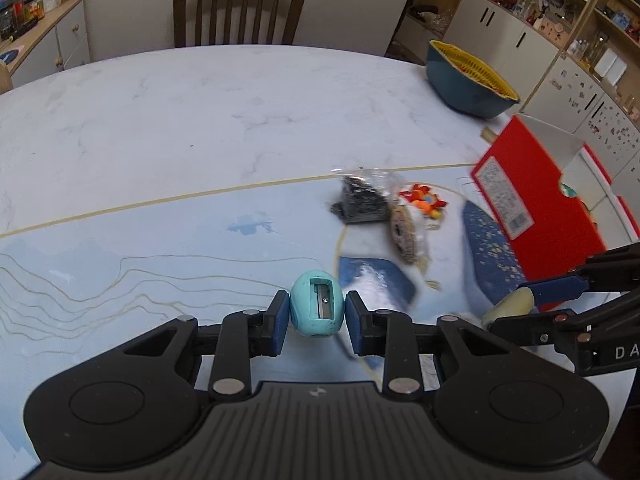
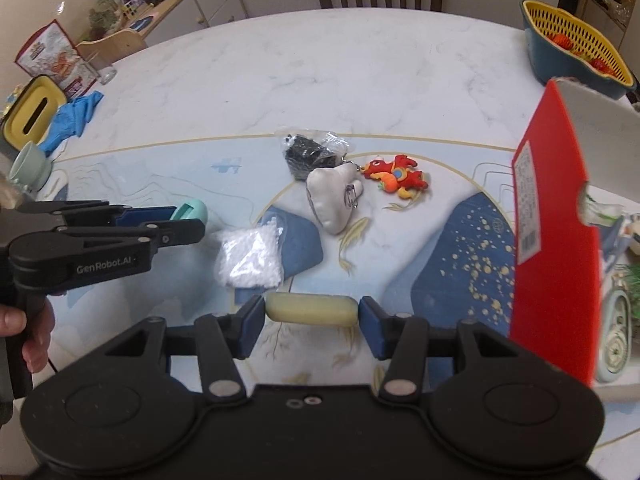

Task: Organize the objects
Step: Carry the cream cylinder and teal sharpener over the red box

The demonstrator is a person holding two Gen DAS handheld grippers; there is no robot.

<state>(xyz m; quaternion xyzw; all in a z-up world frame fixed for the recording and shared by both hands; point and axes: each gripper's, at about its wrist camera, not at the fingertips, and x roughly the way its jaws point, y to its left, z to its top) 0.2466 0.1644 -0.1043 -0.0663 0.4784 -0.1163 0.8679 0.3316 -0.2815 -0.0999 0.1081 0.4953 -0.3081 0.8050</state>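
Note:
My left gripper (image 1: pixel 317 316) is shut on a teal egg-shaped pencil sharpener (image 1: pixel 317 309), held above the table mat; it also shows in the right wrist view (image 2: pixel 191 211). My right gripper (image 2: pixel 311 312) is shut on a pale yellow eraser block (image 2: pixel 311 309), seen at the right edge of the left wrist view (image 1: pixel 508 306). On the mat lie a bag of black clips (image 2: pixel 308 150), a white tooth-shaped plush keychain (image 2: pixel 332 196), a red-orange dragon charm (image 2: pixel 396 176) and a bag of white beads (image 2: pixel 248 256).
An open red box (image 2: pixel 556 240) stands at the right. A blue bowl with a yellow strainer (image 2: pixel 576 48) sits at the far right. A yellow tissue box (image 2: pixel 32 110), blue cloth (image 2: pixel 74 118) and green cup (image 2: pixel 28 164) are at the left. A chair (image 1: pixel 240 10) stands behind the table.

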